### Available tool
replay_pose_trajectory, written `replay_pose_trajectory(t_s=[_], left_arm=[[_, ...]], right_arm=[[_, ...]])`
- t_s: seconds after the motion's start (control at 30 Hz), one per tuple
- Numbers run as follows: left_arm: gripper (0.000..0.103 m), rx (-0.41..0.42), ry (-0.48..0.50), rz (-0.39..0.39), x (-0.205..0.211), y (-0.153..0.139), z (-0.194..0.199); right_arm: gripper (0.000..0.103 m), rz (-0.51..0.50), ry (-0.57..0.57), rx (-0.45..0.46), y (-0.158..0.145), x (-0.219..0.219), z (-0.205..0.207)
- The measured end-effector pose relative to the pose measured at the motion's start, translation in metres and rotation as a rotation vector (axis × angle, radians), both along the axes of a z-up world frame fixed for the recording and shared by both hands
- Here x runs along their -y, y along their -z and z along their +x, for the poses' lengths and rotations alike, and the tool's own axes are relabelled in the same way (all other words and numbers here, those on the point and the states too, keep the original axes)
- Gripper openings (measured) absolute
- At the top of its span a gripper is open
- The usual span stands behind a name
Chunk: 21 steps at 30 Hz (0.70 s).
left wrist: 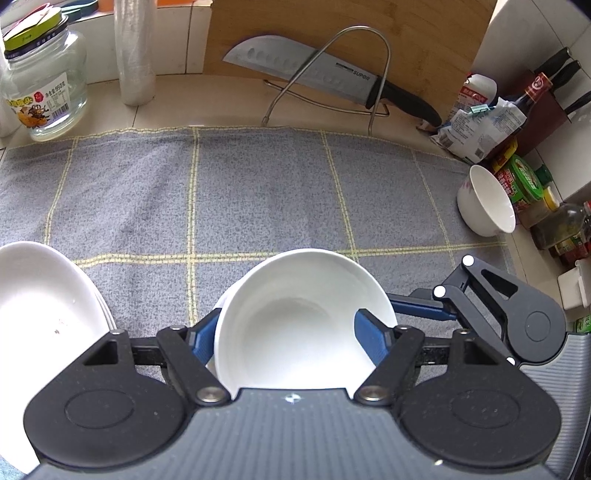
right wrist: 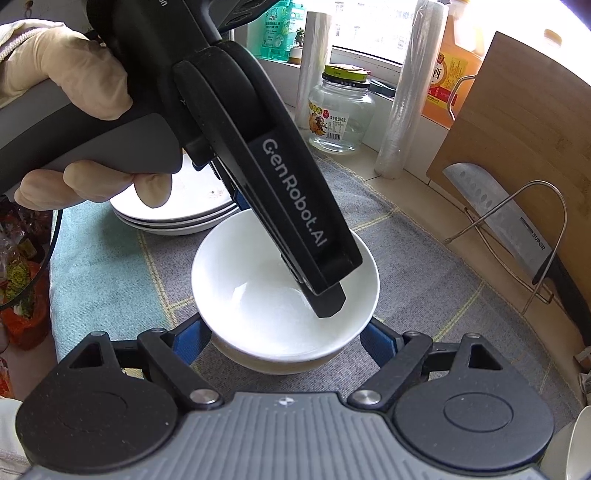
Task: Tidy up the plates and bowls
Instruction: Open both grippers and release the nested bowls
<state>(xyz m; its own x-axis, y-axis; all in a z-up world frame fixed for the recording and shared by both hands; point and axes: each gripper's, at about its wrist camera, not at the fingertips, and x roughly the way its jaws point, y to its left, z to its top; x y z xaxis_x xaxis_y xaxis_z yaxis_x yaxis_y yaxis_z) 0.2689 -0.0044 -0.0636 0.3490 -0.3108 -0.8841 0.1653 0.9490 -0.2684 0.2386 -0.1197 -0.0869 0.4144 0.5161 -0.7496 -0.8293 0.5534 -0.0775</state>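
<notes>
A white bowl (left wrist: pixel 295 295) sits low over the grey checked cloth (left wrist: pixel 258 192). My left gripper (left wrist: pixel 286 323) is shut on it, one blue pad outside the left wall and the other inside the right rim. In the right wrist view that bowl (right wrist: pixel 258 306) lies between the pads of my right gripper (right wrist: pixel 284 343), which press against its lower sides. The left gripper (right wrist: pixel 282 251) reaches into it from above, held by a gloved hand (right wrist: pixel 66 74). A stack of white plates (left wrist: pixel 44 295) lies to the left. A second white bowl (left wrist: pixel 487 203) rests tilted at the cloth's right edge.
Behind the cloth a knife (left wrist: pixel 325 74) rests on a wire rack (left wrist: pixel 369 66) against a wooden board (left wrist: pixel 406 29). A glass jar (left wrist: pixel 40 85) and a film roll (left wrist: pixel 135 51) stand at the back left. Bottles and packets (left wrist: pixel 517 166) crowd the right side.
</notes>
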Motion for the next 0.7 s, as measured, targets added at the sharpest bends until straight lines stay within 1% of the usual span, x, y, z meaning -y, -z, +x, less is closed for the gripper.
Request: replay_pose_trajectory(t_s=[0.13,0.3,0.47,0.57,0.63,0.7], left_arm=[[0.075,-0.003,-0.001,-0.006,-0.0012,0.0018,0.0010],[0.076,-0.004,0.011,0.011,0.0018,0.0012,0.0015],[0.076,-0.008,0.003,-0.003,-0.0004,0.0009,0.0022],[0.077,-0.005,0.001,-0.004,-0.0009,0.0006,0.0017],[0.077,0.005,-0.003,-0.004,-0.0017,-0.0012,0.0008],[0.080,0.019,-0.010,-0.008,-0.0033,-0.0036,-0.0002]], right_arm=[[0.091,0.006,0.004,-0.007,0.0000,0.0008,0.0024],[0.091,0.011,0.008,-0.016,0.0001,0.0010,0.0016],[0.093,0.011,0.009,-0.015,0.0007,0.0004,0.0002],[0.096,0.008,0.012,-0.001,0.0008,0.0002,-0.0012],[0.103,0.016,0.011,0.019,-0.0018,0.0008,-0.0031],[0.103,0.028,0.004,0.028,-0.0050,0.0015,-0.0036]])
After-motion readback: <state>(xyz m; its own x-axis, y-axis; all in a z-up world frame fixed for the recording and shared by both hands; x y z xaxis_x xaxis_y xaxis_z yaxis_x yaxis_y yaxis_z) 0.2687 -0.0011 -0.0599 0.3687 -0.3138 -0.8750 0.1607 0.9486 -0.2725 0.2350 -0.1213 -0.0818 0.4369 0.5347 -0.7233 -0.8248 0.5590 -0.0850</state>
